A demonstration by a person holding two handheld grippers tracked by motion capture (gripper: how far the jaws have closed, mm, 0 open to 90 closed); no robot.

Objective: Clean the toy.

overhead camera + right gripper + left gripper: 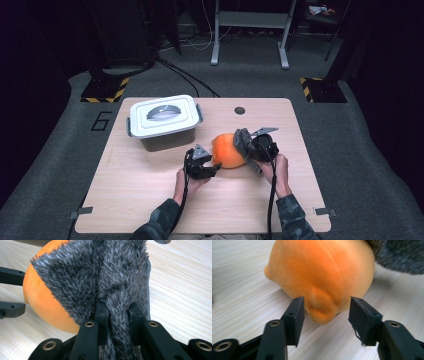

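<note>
Grey plush cloth [105, 277] is pinched by the right gripper [117, 312] against the orange ball [322, 275], whose nub is straddled, untouched, by the spread left gripper [325, 312].

An orange plush toy [228, 150] is partly covered by a dark grey fuzzy cloth [105, 277]. A pale wood-grain table [150, 200] is seen, with a white-lidded box [162, 120]; black-and-yellow striped floor markings [105, 91] are seen behind.

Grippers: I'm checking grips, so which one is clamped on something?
The right gripper, shut on the grey fuzzy cloth; the left gripper stands open around the orange ball's nub.
</note>
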